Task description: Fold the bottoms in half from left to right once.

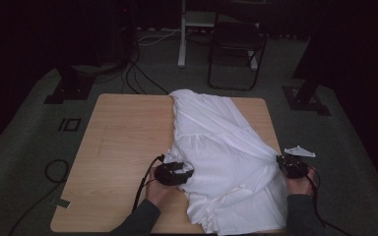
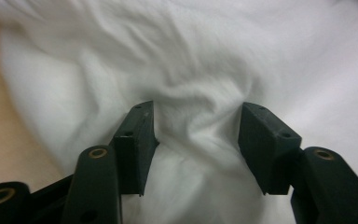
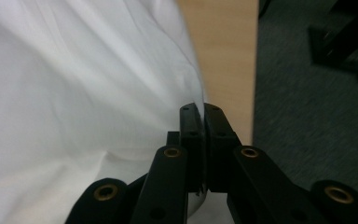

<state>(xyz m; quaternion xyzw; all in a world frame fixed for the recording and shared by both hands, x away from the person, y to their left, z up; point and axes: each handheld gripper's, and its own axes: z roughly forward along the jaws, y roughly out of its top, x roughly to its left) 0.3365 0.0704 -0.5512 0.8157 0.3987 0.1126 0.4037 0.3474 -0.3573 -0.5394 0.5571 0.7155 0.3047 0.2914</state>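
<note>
A white garment (image 1: pixel 221 157) covers the right half of the wooden bench (image 1: pixel 123 147), rumpled, running from the far edge down past the near edge, where a fold hangs over. It lies between the two hand-held grippers, touching both.

The right hand-held gripper (image 1: pixel 291 166) sits at the garment's right border, by the bench's right edge. In the right gripper view its jaws are clenched together with a thin edge of the white cloth (image 3: pixel 88 93) pinched between them, so it is grasping the garment. The left hand-held gripper (image 1: pixel 173 173) rests on the garment's left border. In the left gripper view its jaws stand apart over a raised ridge of cloth (image 2: pixel 200 121); the pads do not press it, so it is released.

The likely trouble is one-sided tension: if the right side pulls while the left holds nothing, the cloth would probably slide across the bench and bunch up rather than spread. The pinch on the right is thin and may slip free under a tug. The overhanging fold could drag more cloth off the near edge.

Beyond the bench, well away from both hand-held grippers, stand a dark folding chair (image 1: pixel 236 54) and a white post (image 1: pixel 182 34), with cables (image 1: pixel 138 78) trailing on the grey floor (image 1: pixel 29 147). None of these blocks the work; only the garment's own wrinkles stand in the way.
</note>
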